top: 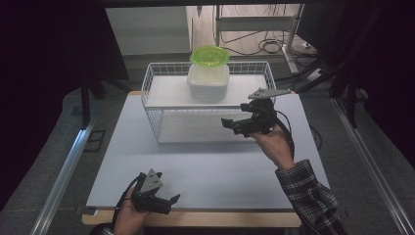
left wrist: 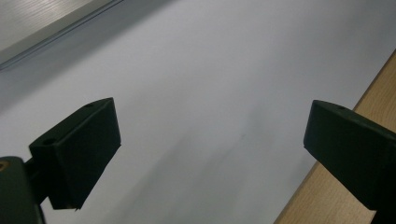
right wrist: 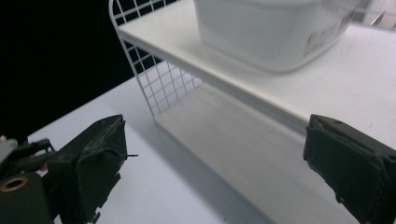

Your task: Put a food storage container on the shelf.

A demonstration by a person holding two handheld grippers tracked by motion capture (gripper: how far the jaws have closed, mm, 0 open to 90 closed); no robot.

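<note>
dim room behind, with cables on the floor at the upper right of the high view; below it a pale sheet covering the bench point(top: 205, 171), wood edge showing at the bottom.

seems an early or in-between stage of the work. nothing held at this moment. right hand-held gripper point(top: 238, 125) lifted at centre right of the high view, just in front of the wire rack point(top: 151, 105), jaws spread wide and empty, pointing toward the left of the frame. seen through the right gripper view: white shelf board point(right wrist: 261, 70) of the rack at upper centre, white container point(right wrist: 271, 32) resting on it at the top, open space under the board. left hand-held gripper point(top: 164, 199) low at the bottom left of the high view, close to the near edge of the bench, jaws also wide apart, nothing between them but bare sheet in the left gripper view.

white container point(top: 208, 81) standing on the upper shelf, centre top of the high view, green bowl-like lid point(top: 209, 55) sitting on top of it, a little tilted perhaps. probably left to do: reaching the container or the lid, closing on it, moving it. cannot tell which of the two is wanted.

counted: two hand-held grippers, one wire rack with one shelf board, one white container, one green lid, one bench.
</note>
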